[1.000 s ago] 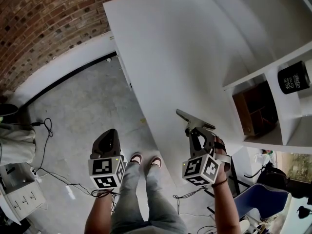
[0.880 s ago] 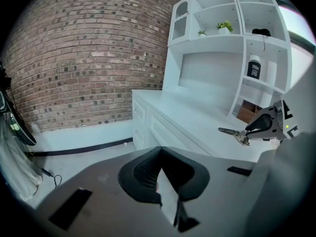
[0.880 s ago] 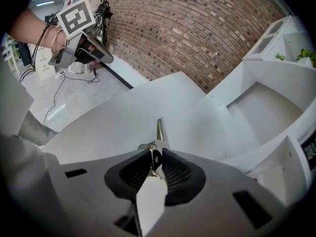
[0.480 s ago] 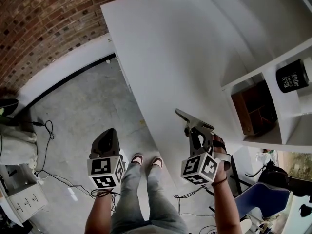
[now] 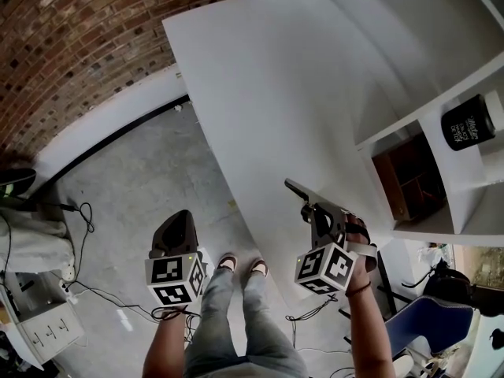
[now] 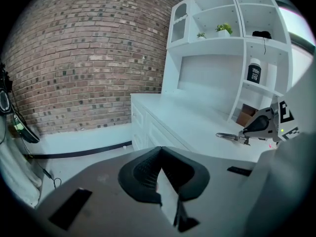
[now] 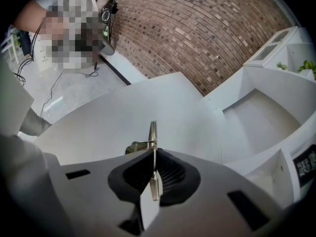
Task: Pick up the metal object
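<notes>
My right gripper (image 5: 315, 211) is shut on a thin flat metal object (image 5: 296, 189), which juts forward from the jaws above the near end of the white desk (image 5: 260, 85). From the right gripper view the metal object (image 7: 152, 135) shows edge-on, a narrow strip clamped between the jaws of the right gripper (image 7: 152, 168). In the left gripper view, the same piece (image 6: 231, 137) is at the right, held off the desk. My left gripper (image 5: 175, 231) hangs over the grey floor beside the desk, shut with nothing in it; its jaws (image 6: 160, 174) meet.
A white shelf unit (image 5: 441, 156) stands at the desk's right, with a black jar (image 5: 469, 124) on one shelf and a brown box (image 5: 409, 176) in a lower cubby. A brick wall (image 5: 79, 38) is behind. Cables (image 5: 79, 211) trail on the floor at left. My legs and shoes (image 5: 240, 266) are below.
The right gripper with the metal object has stayed nearly where it was. The head view has drifted slightly, and the left gripper sits a little lower in it.
</notes>
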